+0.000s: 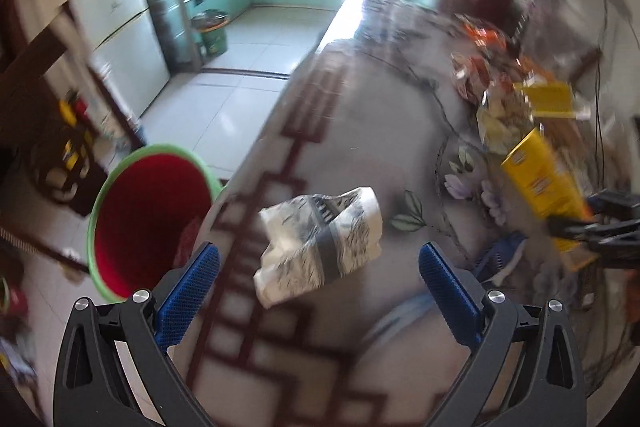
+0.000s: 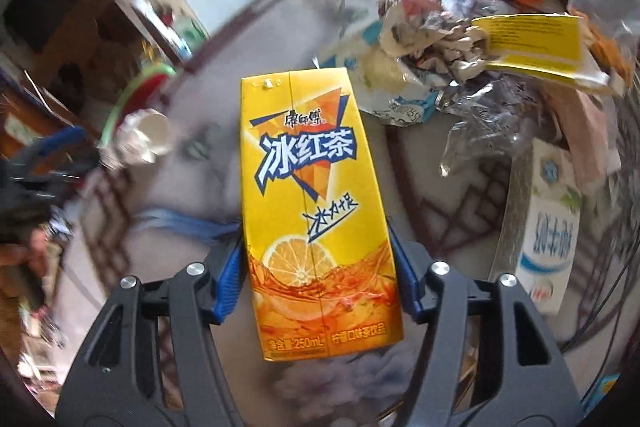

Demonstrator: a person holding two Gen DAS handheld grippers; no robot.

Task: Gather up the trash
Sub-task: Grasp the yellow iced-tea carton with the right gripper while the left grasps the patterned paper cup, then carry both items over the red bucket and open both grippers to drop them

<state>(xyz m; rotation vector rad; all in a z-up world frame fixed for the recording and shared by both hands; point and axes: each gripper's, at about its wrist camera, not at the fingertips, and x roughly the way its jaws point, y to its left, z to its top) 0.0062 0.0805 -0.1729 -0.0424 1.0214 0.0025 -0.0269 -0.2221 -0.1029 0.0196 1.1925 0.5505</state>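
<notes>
My left gripper (image 1: 320, 259) is open, its blue pads wide apart. A crumpled white and black wrapper (image 1: 320, 243) is between and just ahead of them, over the table's left edge; I cannot tell whether it rests there or is in the air. A red bin with a green rim (image 1: 148, 215) stands on the floor left of the table. My right gripper (image 2: 320, 259) is shut on a yellow iced-tea carton (image 2: 316, 203), held above the table. The carton (image 1: 540, 183) and right gripper (image 1: 596, 227) also show at the right of the left wrist view.
A heap of wrappers, plastic film and a yellow card (image 2: 528, 39) lies at the table's far right. A white and blue milk carton (image 2: 544, 227) stands to the right. The patterned table (image 1: 360, 115) runs toward a kitchen. The bin (image 2: 136, 91) is at the left.
</notes>
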